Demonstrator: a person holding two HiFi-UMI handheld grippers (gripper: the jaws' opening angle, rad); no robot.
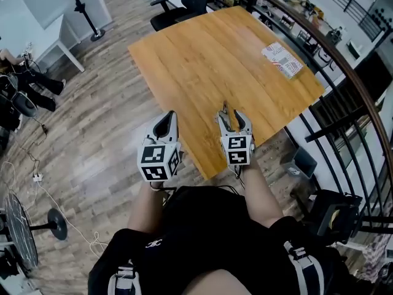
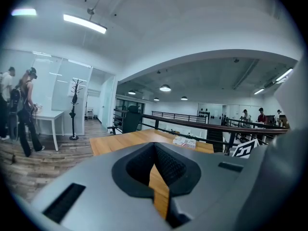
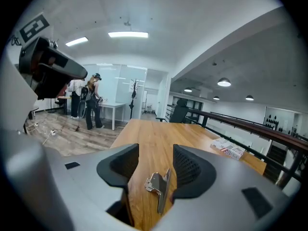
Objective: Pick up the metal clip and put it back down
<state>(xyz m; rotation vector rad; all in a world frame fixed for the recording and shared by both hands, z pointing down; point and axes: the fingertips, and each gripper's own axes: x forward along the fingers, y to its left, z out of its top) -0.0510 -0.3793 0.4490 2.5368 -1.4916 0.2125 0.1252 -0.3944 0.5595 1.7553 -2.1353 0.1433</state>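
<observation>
The metal clip [image 3: 159,186] is a small silver binder clip lying on the wooden table [image 1: 209,54], near its front corner. My right gripper [image 3: 155,150] stands open around it; the clip sits close to the right-hand pad, with a clear gap to the left-hand one. In the head view the right gripper [image 1: 232,117] rests over the table's near corner, and the clip [image 1: 225,109] shows as a thin sliver between its jaws. My left gripper [image 1: 166,119] hovers just off the table's left edge, above the floor. Its jaws [image 2: 154,146] meet at the tips with nothing between them.
A printed packet [image 1: 282,59] lies at the table's far right. A black office chair [image 1: 178,8] stands behind the table, and a dark railing [image 1: 344,72] runs along its right side. People [image 2: 24,114] stand by a white desk far to the left. A floor fan [image 1: 18,226] stands at the left.
</observation>
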